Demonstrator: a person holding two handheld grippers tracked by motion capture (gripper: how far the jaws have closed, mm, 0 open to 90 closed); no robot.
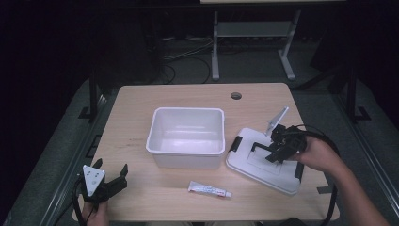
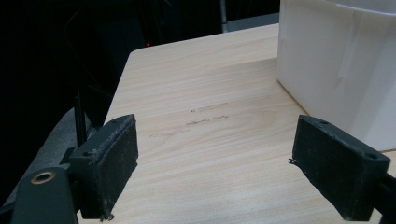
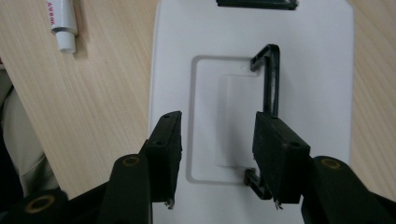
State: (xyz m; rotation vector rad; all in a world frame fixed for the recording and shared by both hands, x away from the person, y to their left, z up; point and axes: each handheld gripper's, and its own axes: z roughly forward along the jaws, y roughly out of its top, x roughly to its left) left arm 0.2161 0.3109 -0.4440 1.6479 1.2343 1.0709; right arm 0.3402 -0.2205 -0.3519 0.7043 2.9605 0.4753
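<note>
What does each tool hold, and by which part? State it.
Nothing. The left tool hangs open over bare wooden table; the right tool hovers open over the white plastic lid, beside its black handle.

White lid (image 1: 263, 162) flat beside open empty white bin (image 1: 186, 136), tube (image 1: 210, 189) nearby

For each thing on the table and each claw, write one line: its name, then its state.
Box: open, upright, nothing seen inside.
Lid: off the box, flat on the table to its right, handle raised.
Tube: capped, lying on its side in front of the box.
Left claw: open, holding nothing, near the table's front-left corner.
Right claw: open, over the lid, jaws astride the handle.
</note>
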